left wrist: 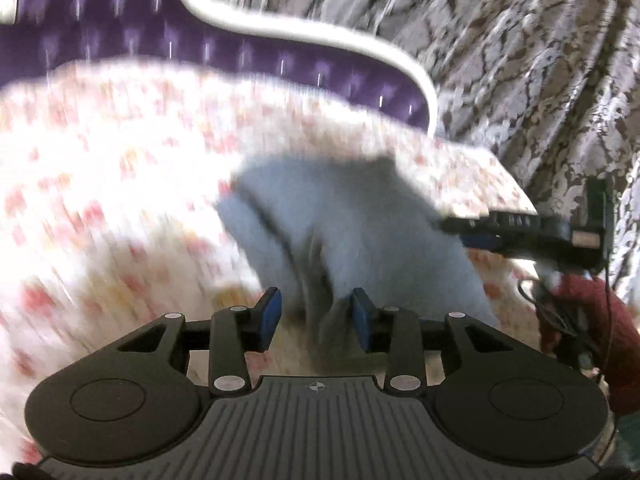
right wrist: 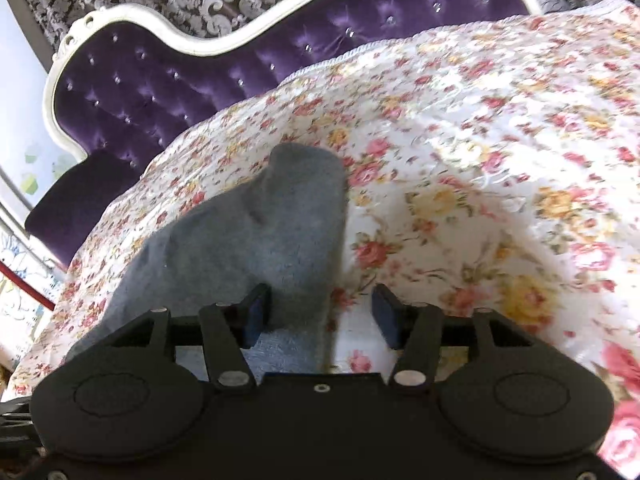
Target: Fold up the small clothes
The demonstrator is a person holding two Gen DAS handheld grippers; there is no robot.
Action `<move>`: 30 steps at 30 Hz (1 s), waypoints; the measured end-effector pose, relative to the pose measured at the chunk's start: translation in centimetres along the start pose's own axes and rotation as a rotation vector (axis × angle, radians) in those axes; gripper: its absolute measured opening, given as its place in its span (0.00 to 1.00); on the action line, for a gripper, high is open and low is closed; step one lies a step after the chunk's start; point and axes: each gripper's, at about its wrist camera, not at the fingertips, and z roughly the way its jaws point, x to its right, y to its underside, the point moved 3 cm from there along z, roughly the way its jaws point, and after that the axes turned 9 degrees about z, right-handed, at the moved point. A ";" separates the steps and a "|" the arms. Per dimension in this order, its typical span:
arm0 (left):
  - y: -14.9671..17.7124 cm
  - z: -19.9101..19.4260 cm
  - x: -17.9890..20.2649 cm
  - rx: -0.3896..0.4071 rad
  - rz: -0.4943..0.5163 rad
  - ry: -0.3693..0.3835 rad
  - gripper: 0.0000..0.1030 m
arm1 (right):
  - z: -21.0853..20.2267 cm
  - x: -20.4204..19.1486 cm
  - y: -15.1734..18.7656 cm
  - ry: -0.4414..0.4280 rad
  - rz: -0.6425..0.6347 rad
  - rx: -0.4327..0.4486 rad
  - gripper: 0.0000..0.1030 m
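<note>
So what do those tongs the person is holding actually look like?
Both tongs are black plastic: the left and right each have two blue-padded fingers on hinged links with silver pivot pins, two round discs and a ribbed body. A red knitted sleeve and thin black cables show beside the right one.

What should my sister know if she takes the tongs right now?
Left tongs: open, grey cloth between the pads, not pinched.
Right tongs: open, over the same cloth's edge, gripping nothing.
The cloth lies on the flowery bedspread, near the purple headboard.
Done: it looks doubled over, but blur hides how neatly.
Left: check the fold, tidy it.
</note>
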 end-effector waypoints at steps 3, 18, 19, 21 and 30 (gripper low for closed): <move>-2.1 -0.9 0.4 0.088 0.034 -0.034 0.38 | -2.2 -1.7 0.2 -0.001 -0.104 0.101 0.61; 1.2 6.4 0.2 0.037 -0.017 -0.081 0.44 | -2.7 -3.4 3.4 -0.112 -0.133 -0.050 0.36; 1.3 6.2 0.1 0.034 -0.027 -0.086 0.46 | -3.0 -3.8 2.9 -0.128 -0.142 -0.027 0.43; 1.3 6.2 0.1 0.026 -0.054 -0.092 0.47 | -2.9 -4.9 1.7 -0.157 -0.170 0.010 0.43; 0.7 7.2 1.0 -0.003 -0.033 -0.146 0.50 | 4.1 -6.5 -1.5 -0.188 -0.254 -0.040 0.48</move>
